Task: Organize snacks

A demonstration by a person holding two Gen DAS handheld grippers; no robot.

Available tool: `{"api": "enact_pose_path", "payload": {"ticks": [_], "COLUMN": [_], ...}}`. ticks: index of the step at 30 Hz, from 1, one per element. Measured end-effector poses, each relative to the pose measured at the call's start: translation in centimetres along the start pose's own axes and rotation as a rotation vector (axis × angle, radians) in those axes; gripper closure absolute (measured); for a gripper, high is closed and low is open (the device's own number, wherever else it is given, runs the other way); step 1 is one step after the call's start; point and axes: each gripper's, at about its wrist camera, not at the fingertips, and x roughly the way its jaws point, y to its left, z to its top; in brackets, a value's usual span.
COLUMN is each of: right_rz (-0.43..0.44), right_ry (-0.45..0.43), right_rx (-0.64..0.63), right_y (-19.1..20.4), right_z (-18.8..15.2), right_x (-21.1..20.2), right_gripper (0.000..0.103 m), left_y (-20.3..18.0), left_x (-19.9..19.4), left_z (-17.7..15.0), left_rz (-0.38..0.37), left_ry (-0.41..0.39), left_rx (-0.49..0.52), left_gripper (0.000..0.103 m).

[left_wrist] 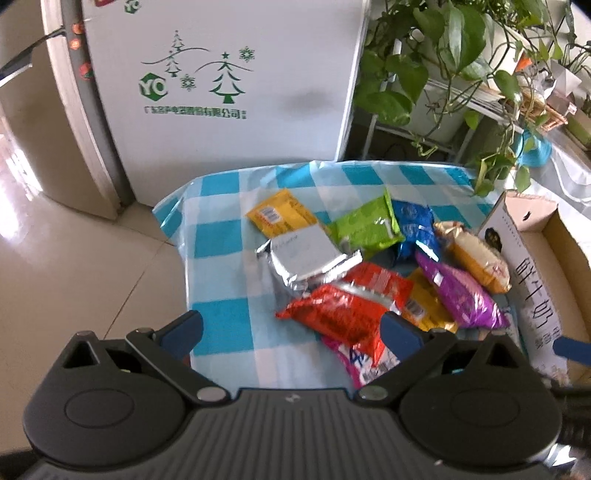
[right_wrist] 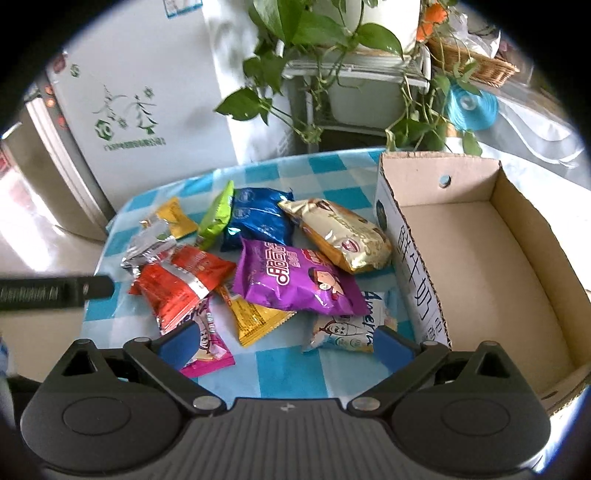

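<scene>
both tongs, left [left_wrist: 291,326] and right [right_wrist: 284,341], gape empty over the snacks [right_wrist: 295,280] heaped just ahead, box [right_wrist: 517,236] bare to the right tongs' right, so one should probably pinch a top packet's crimped edge, not its belly.

Daylight scene, bright overall. Strongest light enters from the left: floor tiles [left_wrist: 22,173] blown out to white glare in the left wrist view, same on the floor at the left edge of the right wrist view. Silver foil packet [left_wrist: 303,258] shows specular highlights; gold packet [right_wrist: 343,232] glints too. Soft grey shadow patch on the white cabinet [left_wrist: 306,101]. Heavy fisheye bending at edges in both views; right wrist view has a black vignette ring. Red packet [left_wrist: 343,314] is slightly blurred. Plant leaves [right_wrist: 295,22] are soft.
</scene>
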Motion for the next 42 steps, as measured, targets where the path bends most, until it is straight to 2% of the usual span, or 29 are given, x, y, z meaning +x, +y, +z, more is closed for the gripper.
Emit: {"api": "enact_pose_path", "payload": {"ticks": [3, 9, 18, 22, 31, 37, 42], "right_rz": [0.043, 0.089, 0.126, 0.142, 0.259, 0.241, 0.214], "right_ry": [-0.020, -0.036, -0.039, -0.032, 0.041, 0.059, 0.121], "right_rx": [-0.015, -0.057, -0.024, -0.008, 0.115, -0.093, -0.066], "right_y": [-0.3, -0.2, -0.7, -1.0, -3.2, -2.2, -2.6], "right_z": [-0.4, -1.2, -1.2, -1.3, 0.8, 3.6, 4.4], "right_x": [-0.3, -0.5, -0.3, 0.0, 1.6, 3.8, 6.4], "right_gripper": [0.001, 0.004, 0.006, 0.011, 0.012, 0.012, 0.012], "left_y": [0.4, 2.2, 2.8, 3.0, 1.7, 1.4, 1.3], "left_x": [0.2, 2.0, 6.8, 8.8, 10.9, 11.9, 12.8], "left_z": [1.5, 3.9, 5.2, 5.5, 5.6, 5.9, 5.8], "left_rz": [-0.004, -0.033, -0.071, -0.117, -0.117, -0.088, -0.086], "left_ry": [-0.013, -0.005, 0.075, 0.125, 0.169, 0.173, 0.182], "left_rx": [0.013, -0.059, -0.154, -0.226, -0.188, -0.179, -0.177], "left_gripper": [0.002, 0.002, 0.002, 0.002, 0.002, 0.002, 0.004]}}
